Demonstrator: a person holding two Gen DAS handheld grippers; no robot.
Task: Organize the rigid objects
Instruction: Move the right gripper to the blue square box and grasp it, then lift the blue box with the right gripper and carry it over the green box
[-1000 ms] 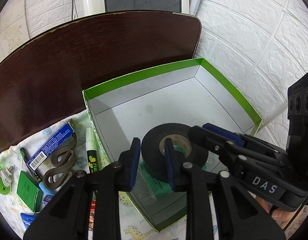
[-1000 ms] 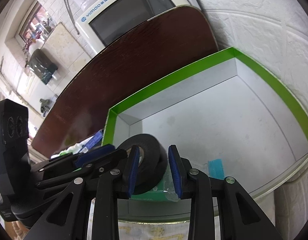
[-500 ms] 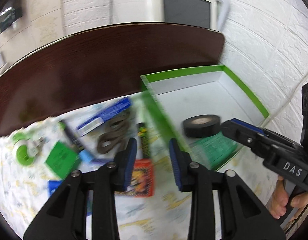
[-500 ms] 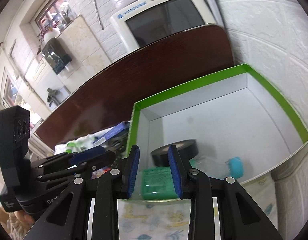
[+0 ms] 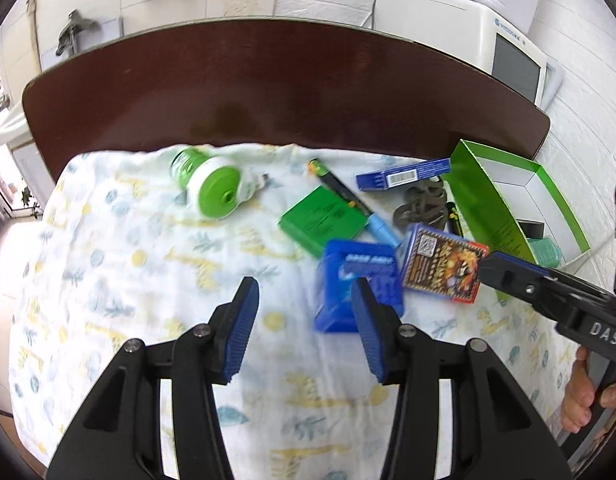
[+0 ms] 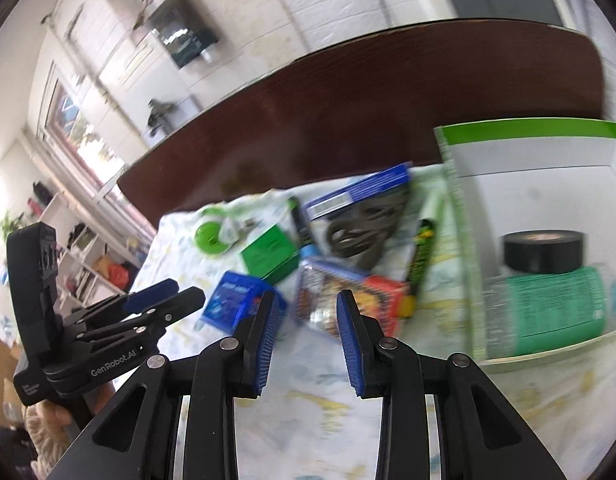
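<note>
My left gripper (image 5: 306, 328) is open and empty above the patterned cloth (image 5: 148, 320), just near a blue box (image 5: 358, 284). My right gripper (image 6: 306, 340) is open and empty, near an orange and red card box (image 6: 348, 300). A green-edged white box (image 6: 548, 184) at the right holds a black tape roll (image 6: 542, 250) and a green-labelled bottle (image 6: 548, 312). On the cloth lie a green box (image 5: 324, 222), a long blue box (image 5: 404, 174), a grey-brown clip (image 5: 422, 208), a green and white dispenser (image 5: 216, 188) and a black pen (image 5: 336, 188).
The cloth lies on a dark brown table (image 5: 268, 88) against a white brick wall (image 5: 580, 92). A white monitor (image 5: 504, 52) stands at the back right. The left gripper shows in the right wrist view (image 6: 160, 300), and the right one shows in the left wrist view (image 5: 508, 268).
Both grippers have pulled back out of the white box and swung left over the cloth. The black tape roll stays inside the box. The left jaws have opened wider.
</note>
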